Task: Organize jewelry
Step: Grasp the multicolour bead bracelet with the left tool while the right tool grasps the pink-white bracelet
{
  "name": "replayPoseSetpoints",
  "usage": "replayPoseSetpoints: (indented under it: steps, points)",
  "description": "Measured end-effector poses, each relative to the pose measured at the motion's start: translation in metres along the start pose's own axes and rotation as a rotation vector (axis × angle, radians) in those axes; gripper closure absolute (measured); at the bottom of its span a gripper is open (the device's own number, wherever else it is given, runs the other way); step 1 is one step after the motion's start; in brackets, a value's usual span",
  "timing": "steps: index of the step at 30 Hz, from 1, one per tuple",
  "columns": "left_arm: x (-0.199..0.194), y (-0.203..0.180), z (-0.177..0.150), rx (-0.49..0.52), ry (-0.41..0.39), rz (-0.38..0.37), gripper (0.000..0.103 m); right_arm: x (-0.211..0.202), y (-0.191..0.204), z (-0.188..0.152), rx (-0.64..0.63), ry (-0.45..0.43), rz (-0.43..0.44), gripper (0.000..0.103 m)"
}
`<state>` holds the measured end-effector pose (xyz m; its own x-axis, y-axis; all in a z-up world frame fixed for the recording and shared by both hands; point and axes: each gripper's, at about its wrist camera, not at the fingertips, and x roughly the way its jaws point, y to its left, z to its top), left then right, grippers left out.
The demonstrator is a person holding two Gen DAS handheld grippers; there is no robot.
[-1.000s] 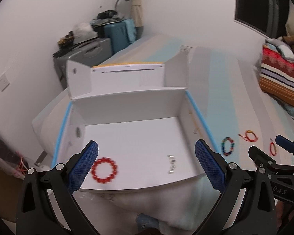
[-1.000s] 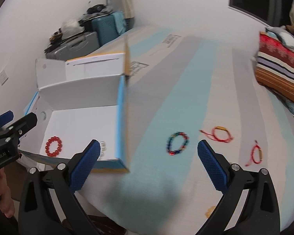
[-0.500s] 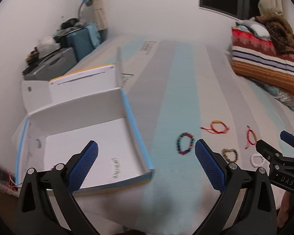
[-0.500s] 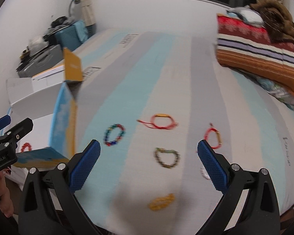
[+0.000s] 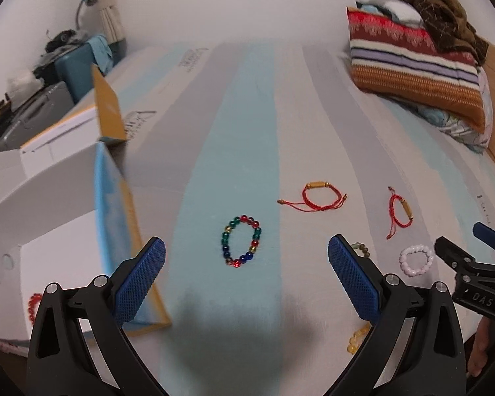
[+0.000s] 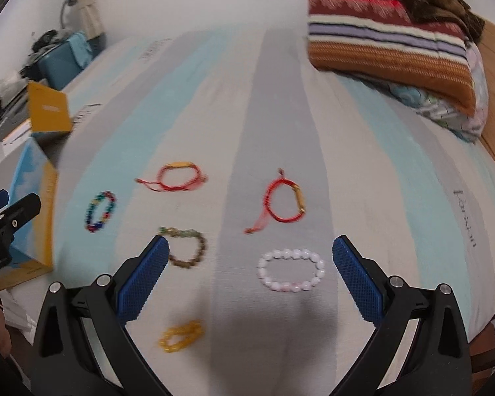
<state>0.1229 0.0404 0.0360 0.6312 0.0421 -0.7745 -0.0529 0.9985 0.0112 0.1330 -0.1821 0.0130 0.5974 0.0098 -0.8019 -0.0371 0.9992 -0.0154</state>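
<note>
Both grippers hang released above a striped bedsheet [image 6: 280, 99], their blue-padded fingers spread wide with nothing between them. In the left wrist view, the left gripper [image 5: 246, 265] sits at the bottom of the frame, and a multicoloured bead bracelet [image 5: 241, 246] lies on a light blue stripe in the gap between its fingers, touching neither. At the left of that frame stands an open white cardboard box [image 5: 59, 217] with a blue-and-yellow outer wall; a red bead bracelet [image 5: 33, 307] lies inside it near the lower left edge, partly hidden by the gripper's frame. Right of centre lie a red cord bracelet with a gold tube bead [image 5: 320, 196] and a second red cord bracelet [image 5: 400, 213], well apart from each other. In the right wrist view, the right gripper [image 6: 250, 264] is at the bottom of the frame, with a pale pink bead bracelet [image 6: 291, 274] lying between its fingers, nearer the right one. An olive-brown bead bracelet [image 6: 186, 247] lies just beside the left finger, and a yellow bead bracelet [image 6: 181, 336] sits lower down, by the gripper's left arm. A striped folded blanket [image 6: 389, 52] rests at the upper right of the frame. Both views are slightly blurred.
</note>
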Motion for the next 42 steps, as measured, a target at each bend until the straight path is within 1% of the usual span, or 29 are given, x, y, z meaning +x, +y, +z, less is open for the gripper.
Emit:
replayPoseSetpoints:
  steps: [4,10,15,18,23,24,25,27,28,29,30,31,32,33,34,35,36,37,40,42]
  points:
    - [0.03,0.0,0.001,-0.001,0.029,-0.012,0.006,0.029,-0.015,-0.007,0.011,0.034,-0.032,0.008]
    - [0.077,-0.002,-0.005,-0.009,0.07,-0.03,0.006,0.065,-0.035,-0.017,0.046,0.082,-0.029,0.008]
    - [0.11,-0.009,-0.012,0.008,0.099,-0.019,0.006,0.094,-0.042,-0.028,0.059,0.119,-0.026,0.008]
    - [0.124,-0.007,-0.013,-0.004,0.113,-0.026,0.007,0.11,-0.046,-0.032,0.063,0.149,-0.02,0.008]
    - [0.139,-0.001,-0.013,-0.025,0.13,-0.016,0.008,0.121,-0.054,-0.036,0.061,0.179,-0.022,0.008]
    - [0.142,-0.002,-0.013,-0.028,0.139,-0.02,0.011,0.122,-0.056,-0.037,0.065,0.184,-0.018,0.008]
    - [0.146,-0.002,-0.013,-0.028,0.152,-0.024,0.018,0.122,-0.058,-0.037,0.069,0.188,-0.011,0.01]
    - [0.151,-0.003,-0.017,-0.022,0.165,-0.014,0.019,0.123,-0.061,-0.038,0.074,0.196,-0.01,0.017]
    - [0.151,-0.004,-0.018,-0.02,0.162,-0.011,0.023,0.123,-0.062,-0.038,0.075,0.196,-0.011,0.019]
    - [0.15,-0.004,-0.018,-0.019,0.16,-0.003,0.027,0.122,-0.062,-0.039,0.074,0.195,-0.013,0.026]
    - [0.149,-0.005,-0.019,-0.018,0.158,0.001,0.033,0.122,-0.062,-0.039,0.074,0.196,-0.012,0.033]
    - [0.148,-0.005,-0.019,-0.017,0.155,0.001,0.041,0.12,-0.061,-0.04,0.074,0.196,-0.01,0.036]
    - [0.146,-0.006,-0.021,-0.007,0.153,0.0,0.045,0.119,-0.062,-0.039,0.074,0.195,-0.009,0.044]
    - [0.145,-0.009,-0.022,0.014,0.151,-0.001,0.055,0.118,-0.061,-0.039,0.075,0.193,-0.007,0.054]
    - [0.145,-0.011,-0.023,0.026,0.148,-0.005,0.063,0.117,-0.061,-0.039,0.075,0.192,-0.005,0.06]
    - [0.143,-0.012,-0.025,0.031,0.145,-0.013,0.067,0.116,-0.06,-0.04,0.073,0.191,-0.001,0.072]
    - [0.143,-0.013,-0.026,0.033,0.144,-0.014,0.075,0.116,-0.059,-0.04,0.072,0.192,0.003,0.084]
    - [0.142,-0.012,-0.026,0.032,0.144,-0.021,0.084,0.116,-0.06,-0.04,0.074,0.194,0.01,0.084]
    - [0.139,-0.01,-0.028,0.014,0.143,-0.036,0.084,0.112,-0.057,-0.041,0.089,0.184,0.008,0.084]
    - [0.135,-0.009,-0.028,0.009,0.137,-0.039,0.084,0.109,-0.059,-0.039,0.1,0.167,0.029,0.084]
